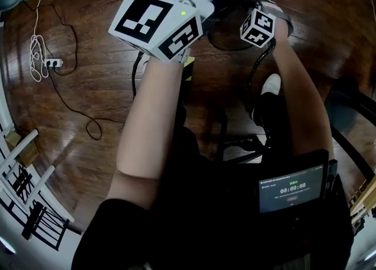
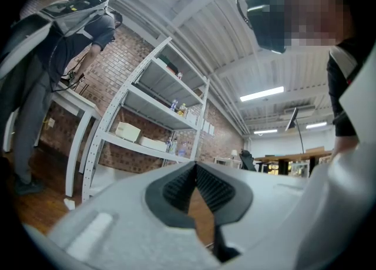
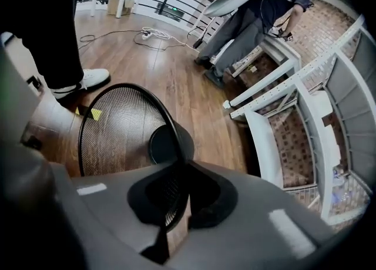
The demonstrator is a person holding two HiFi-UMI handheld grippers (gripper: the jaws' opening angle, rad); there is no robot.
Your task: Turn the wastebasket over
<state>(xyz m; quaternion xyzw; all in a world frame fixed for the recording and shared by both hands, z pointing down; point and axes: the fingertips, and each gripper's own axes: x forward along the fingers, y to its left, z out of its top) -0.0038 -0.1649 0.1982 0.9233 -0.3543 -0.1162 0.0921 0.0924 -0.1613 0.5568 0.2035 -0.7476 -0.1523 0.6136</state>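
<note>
The wastebasket [image 3: 126, 134] is black wire mesh with a solid dark base. It is tipped so that its open mouth faces the right gripper view. My right gripper [image 3: 183, 166] is shut on the basket's rim, and the thin wire edge runs between the pads. In the head view only a dark arc of the wastebasket [image 1: 232, 44] shows under the right gripper [image 1: 257, 28], whose jaws are hidden there. My left gripper [image 1: 158, 22] is held up apart from the basket. In its own view the left gripper [image 2: 195, 169] points across the room, pads meeting at the tips with nothing between them.
A power strip with cables [image 1: 53, 62] lies on the wood floor at the left. The wearer's white shoe [image 3: 82, 80] stands beside the basket, and a yellow scrap [image 3: 95, 113] shows through the mesh. A white bench [image 3: 276, 87] stands right, white shelving [image 2: 158, 104] and a standing person [image 2: 41, 57] beyond.
</note>
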